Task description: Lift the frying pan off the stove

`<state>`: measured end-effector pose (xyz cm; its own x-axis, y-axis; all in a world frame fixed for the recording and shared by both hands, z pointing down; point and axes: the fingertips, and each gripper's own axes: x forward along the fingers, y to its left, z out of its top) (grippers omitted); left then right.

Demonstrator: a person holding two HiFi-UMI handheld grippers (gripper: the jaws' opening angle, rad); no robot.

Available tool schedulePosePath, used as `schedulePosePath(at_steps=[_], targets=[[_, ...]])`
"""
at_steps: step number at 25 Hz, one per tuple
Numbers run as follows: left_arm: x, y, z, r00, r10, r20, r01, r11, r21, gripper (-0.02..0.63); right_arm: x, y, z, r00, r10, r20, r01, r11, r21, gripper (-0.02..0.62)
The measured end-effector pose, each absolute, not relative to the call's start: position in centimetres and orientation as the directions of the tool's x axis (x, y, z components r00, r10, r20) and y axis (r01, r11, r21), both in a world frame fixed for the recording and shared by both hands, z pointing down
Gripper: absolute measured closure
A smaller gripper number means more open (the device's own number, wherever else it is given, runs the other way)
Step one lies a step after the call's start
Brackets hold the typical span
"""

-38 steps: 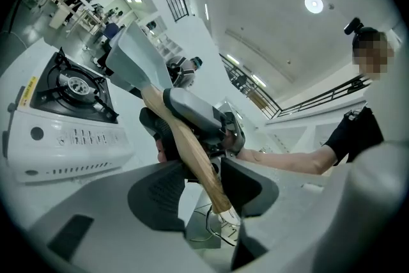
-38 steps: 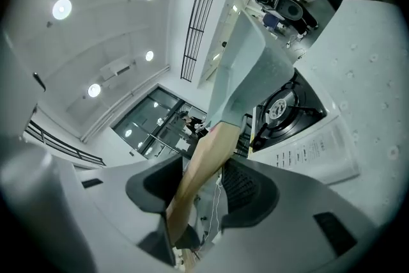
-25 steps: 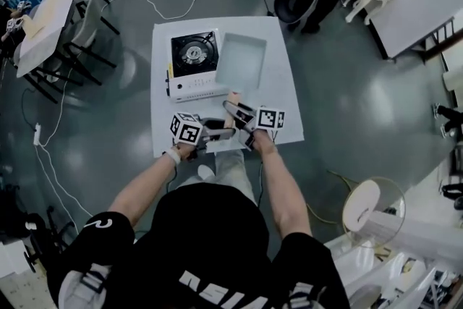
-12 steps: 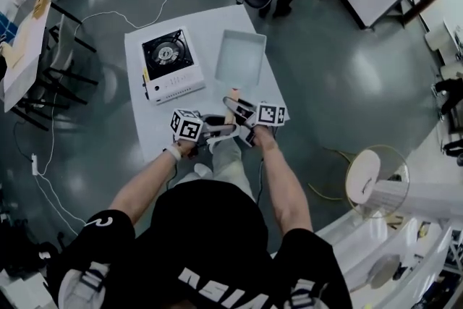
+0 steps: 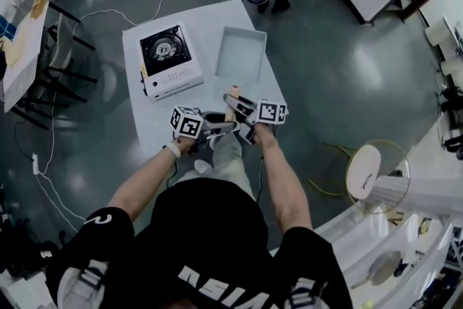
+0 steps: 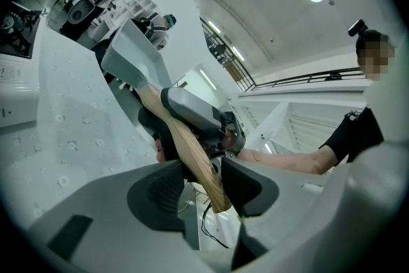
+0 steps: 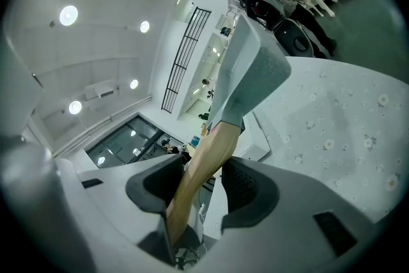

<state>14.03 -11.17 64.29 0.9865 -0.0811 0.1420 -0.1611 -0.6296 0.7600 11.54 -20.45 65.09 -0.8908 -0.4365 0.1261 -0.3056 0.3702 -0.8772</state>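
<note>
Head view: at the surface's point(image 5: 155, 119) near edge, the left gripper point(image 5: 217, 128) and right gripper point(image 5: 235, 103) meet on the wooden handle point(image 5: 231, 92) of the pale square frying pan point(image 5: 241, 54). The pan is right of the stove point(image 5: 168, 61), off its burner. The stove's panel print is too small to read.

Left gripper view: jaws clenched on the handle point(image 6: 192, 150).

Right gripper view: jaws likewise grasp the handle point(image 7: 204, 163).

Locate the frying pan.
Head view: the frying pan is right of the stove over the white table, its wooden handle in the left gripper and right gripper.

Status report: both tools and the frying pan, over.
Left tool, right tool: clamped on wooden handle. Frying pan off stove, beside it. Nothing in the way.
</note>
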Motion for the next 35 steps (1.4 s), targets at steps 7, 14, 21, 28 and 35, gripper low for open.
schedulePosePath(at_steps=[7,14,21,28,35], targets=[[14.04,-11.05,64.03,0.986,-0.084,0.141,-0.162,-0.629,0.761,0.431,11.33,-20.23,65.07,-0.892,-0.434,0.125,-0.296,0.353,-0.888,0.411],[14.08,-11.11,64.06,0.986,-0.087,0.144,-0.166,-0.630,0.758,0.431,11.24,-20.27,64.97,-0.897,-0.429,0.103,-0.273,0.356,-0.894,0.411],[14.03,-11.16,64.13,0.985,-0.087,0.150,-0.171,-0.633,0.755,0.431,11.38,-20.39,65.09,-0.895,-0.430,0.116,-0.291,0.366,-0.884,0.411],[14.03,-11.27,64.29,0.984,-0.089,0.157,-0.178,-0.636,0.751,0.431,11.39,-20.44,64.89,-0.898,-0.427,0.103,-0.282,0.378,-0.882,0.411],[13.97,-11.20,64.34,0.984,-0.084,0.160,-0.176,-0.637,0.751,0.431,11.30,-20.34,64.91,-0.896,-0.433,0.092,-0.269,0.368,-0.890,0.411]])
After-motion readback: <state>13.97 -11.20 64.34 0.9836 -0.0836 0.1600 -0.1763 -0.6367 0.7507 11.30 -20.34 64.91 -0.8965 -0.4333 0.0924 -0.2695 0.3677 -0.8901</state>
